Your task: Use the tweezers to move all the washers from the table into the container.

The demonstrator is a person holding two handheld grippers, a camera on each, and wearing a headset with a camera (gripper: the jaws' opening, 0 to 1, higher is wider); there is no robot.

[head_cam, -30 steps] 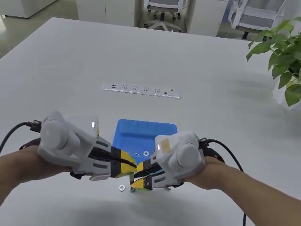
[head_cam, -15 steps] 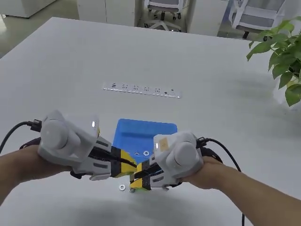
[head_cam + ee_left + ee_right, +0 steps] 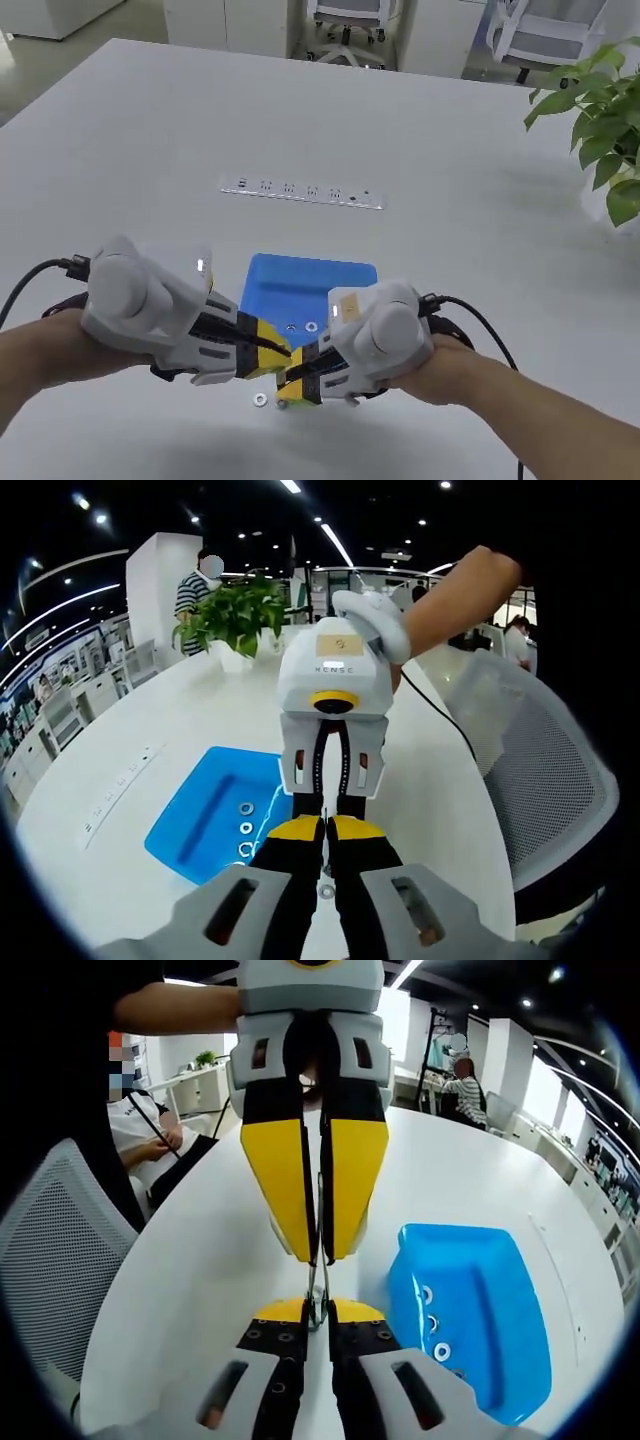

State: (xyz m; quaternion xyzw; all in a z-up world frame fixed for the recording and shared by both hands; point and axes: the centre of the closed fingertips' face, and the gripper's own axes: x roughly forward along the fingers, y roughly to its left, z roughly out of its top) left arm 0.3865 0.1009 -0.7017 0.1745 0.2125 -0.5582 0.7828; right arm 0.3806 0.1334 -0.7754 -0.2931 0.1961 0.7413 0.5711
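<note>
My two grippers meet tip to tip just in front of the blue container point(image 3: 310, 285). The left gripper point(image 3: 281, 353) and the right gripper point(image 3: 291, 374) both have their yellow jaws shut on the thin metal tweezers point(image 3: 318, 1282), which run between them. In the right gripper view my own jaws point(image 3: 316, 1312) rise from below, and the left gripper point(image 3: 320, 1245) comes down from above. One washer point(image 3: 260, 400) lies on the table under the grippers. Three washers point(image 3: 432, 1323) lie inside the container point(image 3: 480, 1290).
The white table point(image 3: 450, 200) carries a flat power strip point(image 3: 300, 192) beyond the container. A potted plant point(image 3: 600, 110) stands at the right edge. Office chairs point(image 3: 345, 25) stand past the far edge.
</note>
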